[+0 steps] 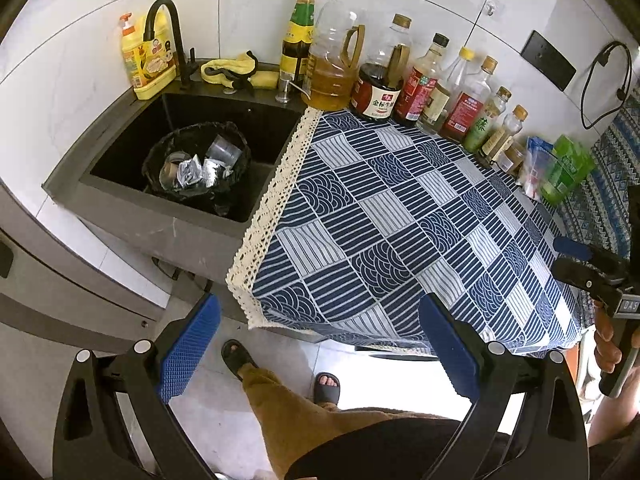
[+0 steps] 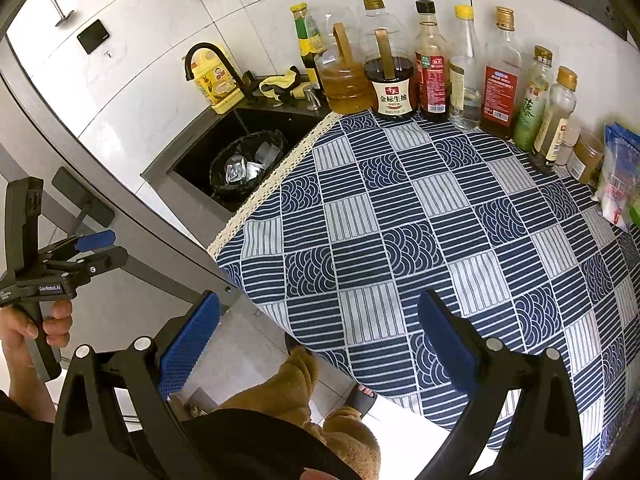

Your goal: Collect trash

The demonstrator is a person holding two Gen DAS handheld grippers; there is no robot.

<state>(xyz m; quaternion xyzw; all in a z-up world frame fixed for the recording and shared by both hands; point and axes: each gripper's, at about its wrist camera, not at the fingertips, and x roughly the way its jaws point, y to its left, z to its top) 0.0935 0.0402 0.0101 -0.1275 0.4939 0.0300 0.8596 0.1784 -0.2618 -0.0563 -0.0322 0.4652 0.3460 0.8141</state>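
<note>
Grippers left (image 1: 318,344), right (image 2: 318,344) wide open, empty, at tablecloth (image 1: 400,216) front edge; trash bag (image 1: 198,160) in sink (image 1: 64,184).

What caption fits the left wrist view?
Open left gripper hovers before patterned tablecloth; trash bag sits filled in the sink.

The squat dark soy-sauce bottle with a white and red label (image 2: 391,88), standing at the back edge of the surface, reads "金标生抽". The tall green bottle (image 2: 534,108) further along that edge carries a large "藤". On the black body of the left hand-held gripper (image 2: 100,250) a small plate reads "GenRobot.AI"; on the right hand-held gripper (image 1: 576,262) only "DAS" is legible.
</note>
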